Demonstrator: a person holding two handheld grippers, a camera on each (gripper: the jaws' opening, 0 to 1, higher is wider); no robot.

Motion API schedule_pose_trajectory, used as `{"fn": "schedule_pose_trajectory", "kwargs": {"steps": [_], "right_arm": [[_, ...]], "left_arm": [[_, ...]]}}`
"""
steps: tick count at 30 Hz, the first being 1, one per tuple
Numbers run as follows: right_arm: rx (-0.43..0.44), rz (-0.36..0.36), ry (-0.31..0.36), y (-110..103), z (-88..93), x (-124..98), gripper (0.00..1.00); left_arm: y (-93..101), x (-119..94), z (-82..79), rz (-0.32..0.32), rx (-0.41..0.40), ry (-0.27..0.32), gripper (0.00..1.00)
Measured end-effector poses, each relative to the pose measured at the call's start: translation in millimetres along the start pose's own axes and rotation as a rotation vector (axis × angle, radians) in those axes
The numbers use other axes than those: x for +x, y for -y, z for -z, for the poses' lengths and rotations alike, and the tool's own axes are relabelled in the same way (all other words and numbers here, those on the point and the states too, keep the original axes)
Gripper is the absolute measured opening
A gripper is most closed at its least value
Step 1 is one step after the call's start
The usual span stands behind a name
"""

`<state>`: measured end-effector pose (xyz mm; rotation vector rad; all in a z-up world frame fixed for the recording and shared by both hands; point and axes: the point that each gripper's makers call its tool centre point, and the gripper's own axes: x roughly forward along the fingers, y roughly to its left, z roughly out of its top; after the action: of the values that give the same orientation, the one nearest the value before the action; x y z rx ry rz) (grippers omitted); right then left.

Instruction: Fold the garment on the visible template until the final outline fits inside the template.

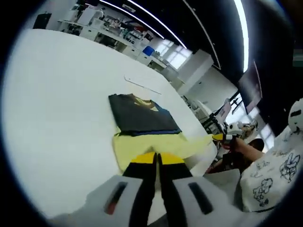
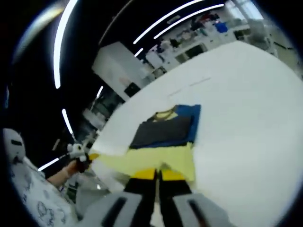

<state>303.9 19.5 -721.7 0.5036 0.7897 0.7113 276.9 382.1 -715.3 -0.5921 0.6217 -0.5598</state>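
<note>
At bottom centre of left gripper view, left gripper (image 1: 156, 158): black jaws w/ yellow tips, pressed together, no gap seen, tips right at near hem of garment (image 1: 144, 124). Couldn't tell if any cloth was pinched between them. Same story in right gripper view: right gripper (image 2: 158, 174) w/ jaws closed tight, yellow tips on near edge of garment (image 2: 165, 135); grip on fabric not clear either.

Just past tips, lay flat on white table (image 1: 57, 104): pale yellow lower part nearest grippers, dark grey panel folded over top half, blue edge peeking out along side and bottom of grey, yellowish neckline at far end. Looked partly folded, roughly rectangular on top, yellow part wider and spreading to one side. In left gripper view, yellow flap stretched off to right toward table edge; in right gripper view same flap stretched left over table (image 2: 246, 118) edge.

Beyond that flap, in right gripper view, a person's hand (image 2: 75, 166) held something small, white and yellow, near table edge; blurred, couldn't tell what. Patterned white sleeve (image 1: 267, 175) at right of left gripper view.

Further out on table, thin faint line marks (image 1: 142, 85) past garment's far end. Lab benches, ceiling light strips in backgr.
</note>
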Motion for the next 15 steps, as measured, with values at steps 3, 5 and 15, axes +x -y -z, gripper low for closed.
{"fn": "schedule_pose_trajectory", "kwargs": {"steps": [3, 5, 15], "right_arm": [[-0.011, 0.012, 0.013, 4.5, -17.1, 10.0, 0.0], [-0.009, 0.014, 0.034, 5.8, -30.6, 15.4, 0.0], [-0.075, 0.058, 0.093, 18.5, -90.9, 47.9, 0.0]], "left_arm": [[-3.8, 12.7, -19.0, 0.016, -0.019, 0.026, 0.0], [-6.2, 20.9, -31.4, 0.022, -0.019, 0.038, 0.0], [-28.2, 51.8, -80.8, 0.023, 0.039, 0.06, 0.0]]}}
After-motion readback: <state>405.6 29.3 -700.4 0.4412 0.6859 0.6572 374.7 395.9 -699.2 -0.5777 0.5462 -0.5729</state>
